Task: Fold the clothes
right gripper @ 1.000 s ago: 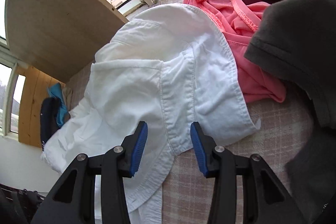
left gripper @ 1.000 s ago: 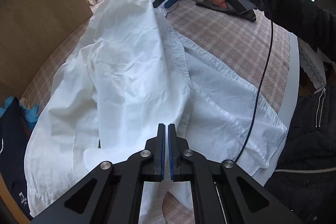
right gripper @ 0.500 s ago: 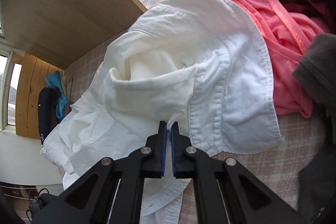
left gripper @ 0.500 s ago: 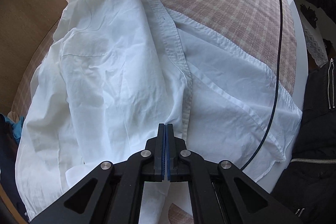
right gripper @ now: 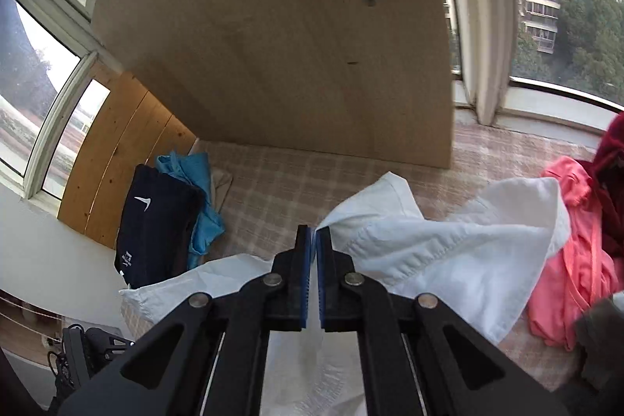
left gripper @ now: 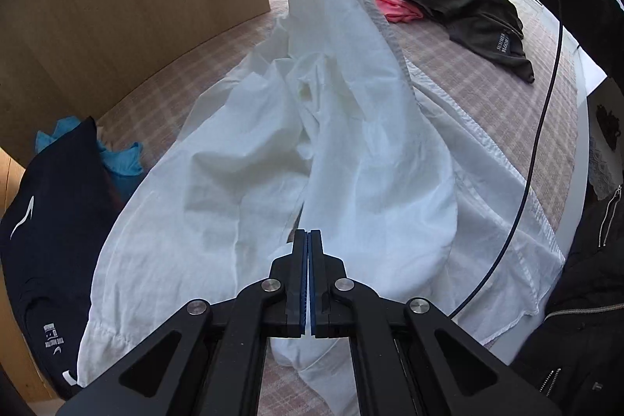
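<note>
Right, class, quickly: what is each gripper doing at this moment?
Left gripper: shut on the crumpled white cotton shirt, near its lower edge.
Right gripper: jaws nearly together and just opening, white shirt fabric pinched between them, lifted off the bed.

The shirt (left gripper: 351, 151) is plain white, with a stitched white placket. The bed cover (left gripper: 479, 73) under it is checked in pale pink and beige. Toward the bed's far edge lie a coral-pink garment (right gripper: 569, 252), a dark red one (right gripper: 612, 174) and a charcoal-grey one (left gripper: 472, 14) with small pale lettering. At the bed's left edge sit a navy garment (right gripper: 156, 221) with a white swoosh and a turquoise one (right gripper: 199, 197). Each claw (left gripper: 308, 283) is black with blue pads.
</note>
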`<action>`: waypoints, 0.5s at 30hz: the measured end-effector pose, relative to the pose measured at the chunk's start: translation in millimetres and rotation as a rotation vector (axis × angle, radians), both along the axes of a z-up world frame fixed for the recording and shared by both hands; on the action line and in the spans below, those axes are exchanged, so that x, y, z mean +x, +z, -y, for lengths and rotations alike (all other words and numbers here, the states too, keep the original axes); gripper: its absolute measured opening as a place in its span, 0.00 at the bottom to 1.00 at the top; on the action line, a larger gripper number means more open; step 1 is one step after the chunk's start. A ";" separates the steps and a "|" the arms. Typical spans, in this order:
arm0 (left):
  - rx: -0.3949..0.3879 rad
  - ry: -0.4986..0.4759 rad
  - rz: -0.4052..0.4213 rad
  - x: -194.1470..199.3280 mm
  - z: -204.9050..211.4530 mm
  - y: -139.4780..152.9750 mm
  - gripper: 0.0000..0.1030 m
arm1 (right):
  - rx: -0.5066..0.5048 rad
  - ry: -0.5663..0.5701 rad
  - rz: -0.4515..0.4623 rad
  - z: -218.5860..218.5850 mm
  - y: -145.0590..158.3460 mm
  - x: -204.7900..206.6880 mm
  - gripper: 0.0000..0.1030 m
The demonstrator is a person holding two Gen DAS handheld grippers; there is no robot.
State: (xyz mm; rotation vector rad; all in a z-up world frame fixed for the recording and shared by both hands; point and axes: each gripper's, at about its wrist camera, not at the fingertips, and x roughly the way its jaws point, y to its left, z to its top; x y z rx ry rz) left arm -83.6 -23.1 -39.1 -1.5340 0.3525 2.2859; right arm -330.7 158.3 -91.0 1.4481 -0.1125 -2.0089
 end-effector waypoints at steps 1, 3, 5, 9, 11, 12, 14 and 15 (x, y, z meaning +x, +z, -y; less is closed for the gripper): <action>0.004 0.009 -0.002 0.4 2.4 0.7 0.00 | 0.027 0.042 0.019 22.3 -6.3 -7.0 0.17; 0.023 0.020 0.000 2.7 2.7 0.9 0.00 | 0.130 0.104 0.051 56.5 -17.3 -14.8 0.26; 0.042 0.006 -0.001 9.0 -3.7 0.4 0.00 | 0.184 0.145 0.056 60.7 -15.4 -9.7 0.26; 0.084 -0.043 0.011 21.2 -25.4 -4.3 0.00 | 0.060 0.160 0.006 -1.5 13.3 13.5 0.34; 0.091 -0.068 0.025 24.7 -36.8 -7.9 0.00 | 0.094 0.073 -0.058 -53.9 4.7 20.8 0.56; 0.093 -0.078 0.030 24.4 -42.7 -9.9 0.00 | 0.111 0.029 -0.090 -80.1 0.3 24.5 0.57; 0.098 -0.101 0.036 17.2 -57.5 -10.9 0.00 | 0.158 -0.041 -0.099 -123.2 -20.3 25.7 0.56; 0.100 -0.114 0.038 12.3 -65.7 -10.8 0.00 | 0.170 -0.050 -0.065 -131.3 -36.5 22.6 0.56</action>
